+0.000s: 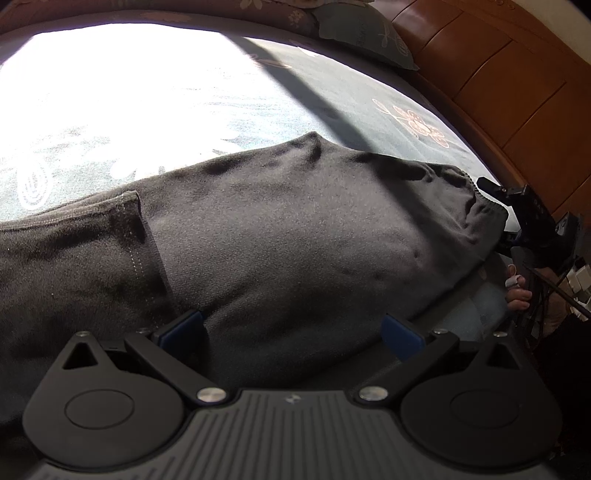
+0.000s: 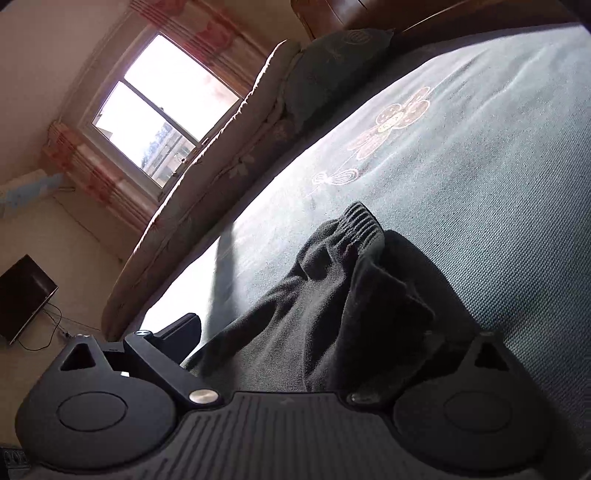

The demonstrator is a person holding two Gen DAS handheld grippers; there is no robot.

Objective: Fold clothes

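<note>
A dark grey garment [image 1: 295, 229] lies spread across the teal bedspread [image 1: 369, 110]; a stitched hem [image 1: 135, 236] crosses its left part. My left gripper [image 1: 291, 330] hovers over its near edge, open, with the blue pads [image 1: 184, 328] far apart and cloth below them. In the right wrist view the garment [image 2: 332, 295] ends in a ribbed elastic waistband [image 2: 364, 221]. My right gripper [image 2: 314, 332] is open wide at that end: its left finger [image 2: 181, 328] stands clear of the cloth, while the bunched fabric hides its right finger. The left wrist view shows the right gripper [image 1: 517, 206] at the garment's right corner.
A wooden headboard [image 1: 498, 74] and a dark pillow [image 1: 362, 29] bound the bed on the right. A rolled quilt [image 2: 221, 155] runs along the bed's far side below the window [image 2: 159, 107]. A dark screen [image 2: 22, 295] stands on the floor. Strong sunlight washes out the bedspread's left part.
</note>
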